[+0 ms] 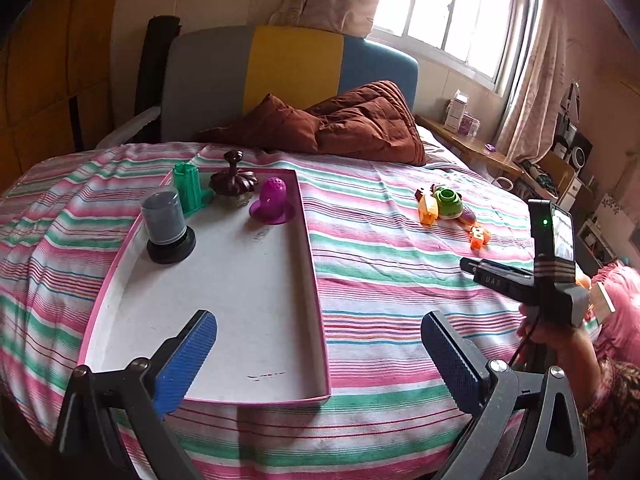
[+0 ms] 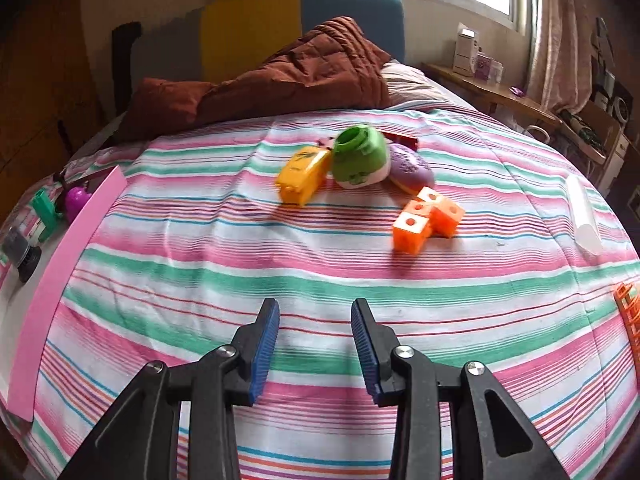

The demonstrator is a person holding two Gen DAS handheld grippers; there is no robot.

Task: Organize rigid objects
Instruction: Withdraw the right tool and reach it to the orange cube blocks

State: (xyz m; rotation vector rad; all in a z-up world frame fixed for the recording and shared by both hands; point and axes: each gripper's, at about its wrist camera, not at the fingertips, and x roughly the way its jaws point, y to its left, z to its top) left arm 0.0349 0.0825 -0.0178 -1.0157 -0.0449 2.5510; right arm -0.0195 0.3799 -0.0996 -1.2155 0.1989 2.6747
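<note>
- Bed (image 1: 400, 264): covered by a striped sheet in pink, green and white; it carries everything you are sorting.
- Brown quilt (image 1: 352, 120): bunched at the head edge of the bed, against the grey, yellow and blue headboard (image 1: 292, 68).
- Pink-walled tray (image 1: 312, 280): lies toward the left edge of the bed, with a white floor. Its far end holds four pieces in a loose row.
- Grey cylinder on a black base (image 1: 166, 226): upright at the tray's left wall.
- Green tower piece (image 1: 190, 190): upright, just behind the grey cylinder.
- Dark brown knobbed piece (image 1: 234, 184): beside the green tower.
- Purple dome on a round flange (image 1: 272, 200): near the tray's right wall.
- Loose cluster, mid-bed, well apart from the tray: yellow block (image 2: 302, 178), green pot-shaped toy (image 2: 360, 158) and purple oval piece (image 2: 412, 168), each touching the next. A red item behind them is mostly hidden.
- Orange cube cluster (image 2: 426, 218): just in front of the purple oval.
- White cylinder (image 2: 584, 220): lying near the right edge of the bed.
- Orange lattice piece (image 2: 630, 316): cut off at the right edge.
- Your left gripper (image 1: 320, 354): jaws spread wide over the tray's near right corner, nothing between them.
- Your right gripper (image 2: 315, 344): jaws partly apart and empty, over bare sheet short of the cluster.
</note>
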